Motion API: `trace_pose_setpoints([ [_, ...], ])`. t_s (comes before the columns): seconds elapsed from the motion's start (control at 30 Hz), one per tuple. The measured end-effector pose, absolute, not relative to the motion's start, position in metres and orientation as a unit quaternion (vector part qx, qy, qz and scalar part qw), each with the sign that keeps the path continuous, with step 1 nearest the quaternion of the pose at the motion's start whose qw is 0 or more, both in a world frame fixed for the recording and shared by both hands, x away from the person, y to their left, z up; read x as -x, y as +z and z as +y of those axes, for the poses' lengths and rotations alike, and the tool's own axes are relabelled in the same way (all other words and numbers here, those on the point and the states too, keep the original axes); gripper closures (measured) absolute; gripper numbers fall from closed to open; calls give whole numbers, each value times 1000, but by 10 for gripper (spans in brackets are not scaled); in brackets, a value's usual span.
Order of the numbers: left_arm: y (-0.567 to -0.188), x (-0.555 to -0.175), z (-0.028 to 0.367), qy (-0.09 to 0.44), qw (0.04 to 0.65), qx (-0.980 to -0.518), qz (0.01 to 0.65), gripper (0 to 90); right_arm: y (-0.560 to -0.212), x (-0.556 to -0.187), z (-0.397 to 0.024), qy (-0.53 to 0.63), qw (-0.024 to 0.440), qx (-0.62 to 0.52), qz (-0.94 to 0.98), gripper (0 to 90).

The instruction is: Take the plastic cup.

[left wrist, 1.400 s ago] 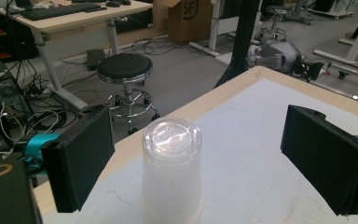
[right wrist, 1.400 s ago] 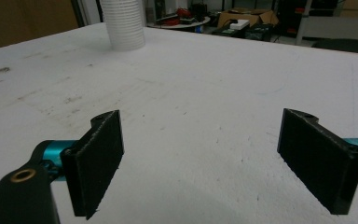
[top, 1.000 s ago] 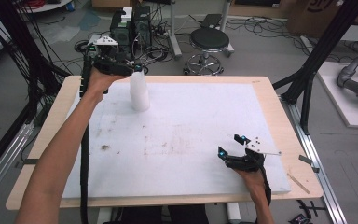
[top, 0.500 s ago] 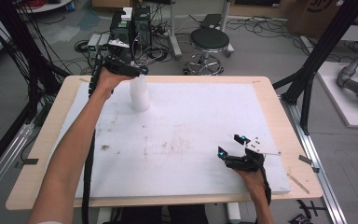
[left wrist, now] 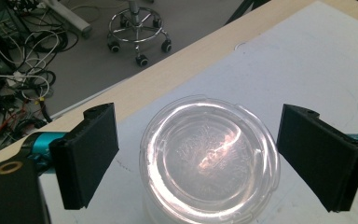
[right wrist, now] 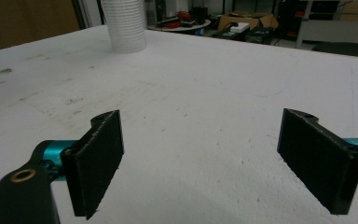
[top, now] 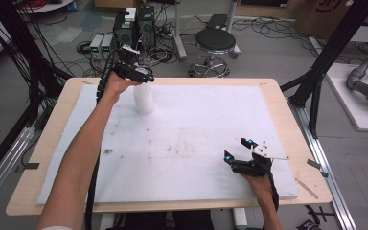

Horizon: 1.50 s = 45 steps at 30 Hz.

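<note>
Here, two grippers are working over one white cup stack (top: 143, 98) at the table's far left.

The left gripper (left wrist: 200, 158) is straddling its clear lid (left wrist: 209, 156), jaws just narrowing, untouching; the right gripper (right wrist: 205, 163) is gaping, empty, facing ribbed sides.

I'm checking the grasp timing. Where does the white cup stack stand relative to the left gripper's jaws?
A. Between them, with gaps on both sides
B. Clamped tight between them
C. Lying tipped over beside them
A: in the left gripper view, the cup stack stands upright between the left gripper pads, gaps either side.
</note>
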<state>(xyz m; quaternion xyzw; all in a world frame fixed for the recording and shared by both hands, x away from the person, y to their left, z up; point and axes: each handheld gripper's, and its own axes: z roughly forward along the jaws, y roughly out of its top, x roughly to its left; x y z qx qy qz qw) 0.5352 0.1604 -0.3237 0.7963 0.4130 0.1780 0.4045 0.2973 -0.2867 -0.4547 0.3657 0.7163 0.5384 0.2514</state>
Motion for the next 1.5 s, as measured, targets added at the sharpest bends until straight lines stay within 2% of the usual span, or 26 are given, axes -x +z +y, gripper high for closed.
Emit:
trace_pose_setpoints([
  [0.63, -340, -540, 154, 177, 371, -808, 422, 172, -455, -298, -287, 538, 246, -370, 716, 144],
  [1.23, -341, -539, 153, 164, 368, -814, 418, 347, -455, -300, -287, 538, 245, -373, 716, 144],
  [1.5, -341, -538, 153, 167, 365, -814, 420, 360, -455, -300, -287, 537, 245, -373, 716, 144],
])
